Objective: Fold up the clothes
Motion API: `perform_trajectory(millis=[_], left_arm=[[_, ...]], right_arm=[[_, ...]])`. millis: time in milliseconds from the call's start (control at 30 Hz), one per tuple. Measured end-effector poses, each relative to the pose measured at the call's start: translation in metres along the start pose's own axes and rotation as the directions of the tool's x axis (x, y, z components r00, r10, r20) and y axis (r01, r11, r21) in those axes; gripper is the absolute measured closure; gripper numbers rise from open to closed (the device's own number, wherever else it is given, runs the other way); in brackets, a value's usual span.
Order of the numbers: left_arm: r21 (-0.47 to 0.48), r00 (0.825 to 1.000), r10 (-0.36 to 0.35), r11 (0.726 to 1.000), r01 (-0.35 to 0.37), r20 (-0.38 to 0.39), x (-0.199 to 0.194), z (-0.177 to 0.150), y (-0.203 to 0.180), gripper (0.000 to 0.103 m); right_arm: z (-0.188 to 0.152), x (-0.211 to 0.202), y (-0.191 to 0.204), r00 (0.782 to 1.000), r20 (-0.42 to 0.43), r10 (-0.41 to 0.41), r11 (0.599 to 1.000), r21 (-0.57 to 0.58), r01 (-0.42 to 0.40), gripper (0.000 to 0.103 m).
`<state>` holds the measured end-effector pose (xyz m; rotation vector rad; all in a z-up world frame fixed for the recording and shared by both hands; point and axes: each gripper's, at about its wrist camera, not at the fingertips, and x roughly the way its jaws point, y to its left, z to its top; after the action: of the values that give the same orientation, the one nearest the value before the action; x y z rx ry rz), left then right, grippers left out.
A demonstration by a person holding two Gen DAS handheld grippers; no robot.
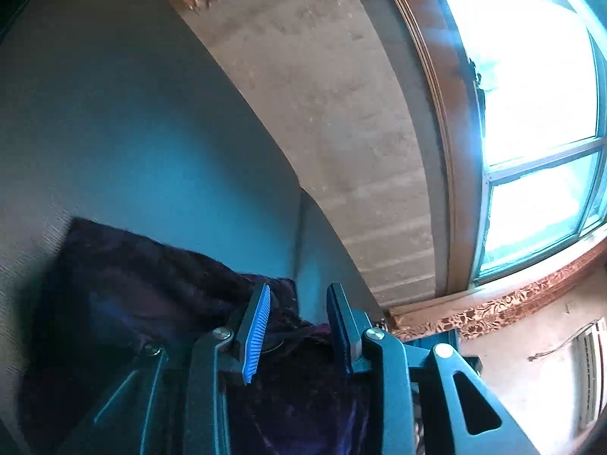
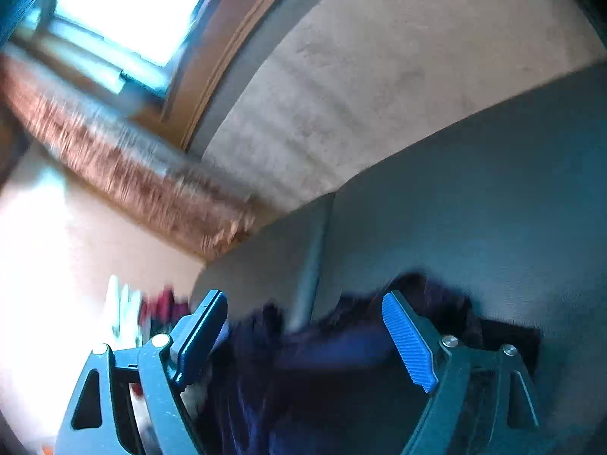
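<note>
A home: grey sofa (image 1: 151,113) beneath a window (image 1: 538,94).

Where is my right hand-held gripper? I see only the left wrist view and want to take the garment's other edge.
Observer: The right hand-held gripper hangs over the dark garment, jaws wide apart.
Operator: Is it gripping any cloth?
Observer: No. The cloth lies behind the gap, and nothing is pinched between the jaws.
Operator: Is there anything past the sofa on that side?
Observer: Some white and red things sit beyond the end of the sofa, too blurred to name.
</note>
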<state>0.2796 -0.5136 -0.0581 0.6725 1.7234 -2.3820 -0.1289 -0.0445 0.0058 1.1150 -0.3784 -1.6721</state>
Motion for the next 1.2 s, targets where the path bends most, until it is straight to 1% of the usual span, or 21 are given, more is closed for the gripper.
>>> perform_trajectory(millis=[67,100,133,233,333,400,433,500,567,633,667,700,733,767,800,867,933,1000,1100,1167,1200], left_arm=[[0.024,1.0,0.027,0.999,-0.027,0.012,-0.017,-0.006,0.002,0.073],[0.04,0.999,0.042,0.998,-0.043,0.021,-0.027,-0.009,0.003,0.073],[0.057,0.997,0.066,0.996,-0.067,0.031,-0.038,-0.014,0.006,0.073],[0.097,0.986,0.152,0.983,-0.159,0.075,-0.076,-0.029,0.017,0.073],[0.117,0.968,0.217,0.966,-0.231,0.124,-0.101,-0.041,0.026,0.071],[0.144,0.96,0.241,0.954,-0.261,0.145,-0.118,-0.05,0.032,0.063],[0.157,0.956,0.252,0.949,-0.275,0.152,-0.123,-0.053,0.034,0.061],[0.199,0.946,0.285,0.929,-0.313,0.155,-0.124,-0.059,0.034,0.058],[0.244,0.941,0.312,0.91,-0.336,0.134,-0.119,-0.064,0.032,0.058],[0.29,0.935,0.342,0.889,-0.354,0.092,-0.1,-0.068,0.026,0.058],[0.314,0.927,0.371,0.875,-0.369,0.055,-0.09,-0.07,0.025,0.06],[0.329,0.921,0.388,0.867,-0.375,0.027,-0.084,-0.074,0.025,0.064],[0.334,0.919,0.393,0.865,-0.375,0.015,-0.083,-0.077,0.025,0.07],[0.339,0.917,0.398,0.863,-0.375,0.003,-0.082,-0.081,0.024,0.081],[0.346,0.918,0.397,0.861,-0.373,0.004,-0.083,-0.084,0.023,0.083],[0.348,0.923,0.385,0.864,-0.364,0.011,-0.09,-0.089,0.022,0.084],[0.341,0.92,0.392,0.864,-0.369,0.004,-0.094,-0.094,0.024,0.083],[0.341,0.917,0.399,0.863,-0.374,-0.002,-0.098,-0.101,0.026,0.077],[0.363,0.914,0.405,0.852,-0.378,0.003,-0.1,-0.111,0.026,0.075],[0.37,0.914,0.406,0.847,-0.382,0.013,-0.102,-0.116,0.025,0.075],[0.363,0.913,0.407,0.849,-0.384,0.014,-0.102,-0.116,0.025,0.075]], right_arm=[[-0.014,0.005,0.008,0.996,-0.076,-0.047,0.996,-0.081,0.04,0.017],[-0.023,0.008,0.01,0.992,-0.103,-0.076,0.991,-0.114,0.064,0.017],[-0.03,0.008,0.01,0.989,-0.111,-0.097,0.988,-0.13,0.082,0.017],[-0.048,0.0,0.003,0.979,-0.078,-0.19,0.971,-0.16,0.176,0.017],[-0.064,-0.02,-0.008,0.97,-0.009,-0.242,0.961,-0.142,0.238,0.017],[-0.077,-0.032,-0.015,0.966,0.04,-0.255,0.958,-0.126,0.258,0.017],[-0.083,-0.035,-0.017,0.964,0.057,-0.258,0.957,-0.119,0.263,0.017],[-0.091,-0.035,-0.021,0.959,0.063,-0.275,0.953,-0.112,0.281,0.017],[-0.099,-0.031,-0.024,0.954,0.06,-0.295,0.947,-0.11,0.3,0.017],[-0.105,-0.027,-0.027,0.948,0.068,-0.31,0.941,-0.118,0.317,0.017],[-0.107,-0.028,-0.028,0.947,0.078,-0.313,0.939,-0.124,0.32,0.017],[-0.108,-0.029,-0.027,0.945,0.082,-0.316,0.938,-0.126,0.324,0.017],[-0.108,-0.029,-0.026,0.944,0.083,-0.32,0.937,-0.123,0.328,0.017],[-0.107,-0.032,-0.025,0.941,0.084,-0.328,0.934,-0.121,0.336,0.017],[-0.105,-0.036,-0.023,0.937,0.09,-0.339,0.93,-0.121,0.348,0.017],[-0.102,-0.052,-0.021,0.933,0.12,-0.339,0.93,-0.107,0.352,0.017],[-0.1,-0.069,-0.023,0.931,0.129,-0.341,0.93,-0.095,0.354,0.017],[-0.103,-0.084,-0.025,0.925,0.118,-0.362,0.921,-0.111,0.374,0.017],[-0.109,-0.091,-0.026,0.922,0.076,-0.381,0.91,-0.149,0.388,0.018],[-0.112,-0.09,-0.022,0.923,0.064,-0.38,0.905,-0.179,0.385,0.022],[-0.113,-0.088,-0.021,0.924,0.061,-0.378,0.904,-0.19,0.382,0.025]])
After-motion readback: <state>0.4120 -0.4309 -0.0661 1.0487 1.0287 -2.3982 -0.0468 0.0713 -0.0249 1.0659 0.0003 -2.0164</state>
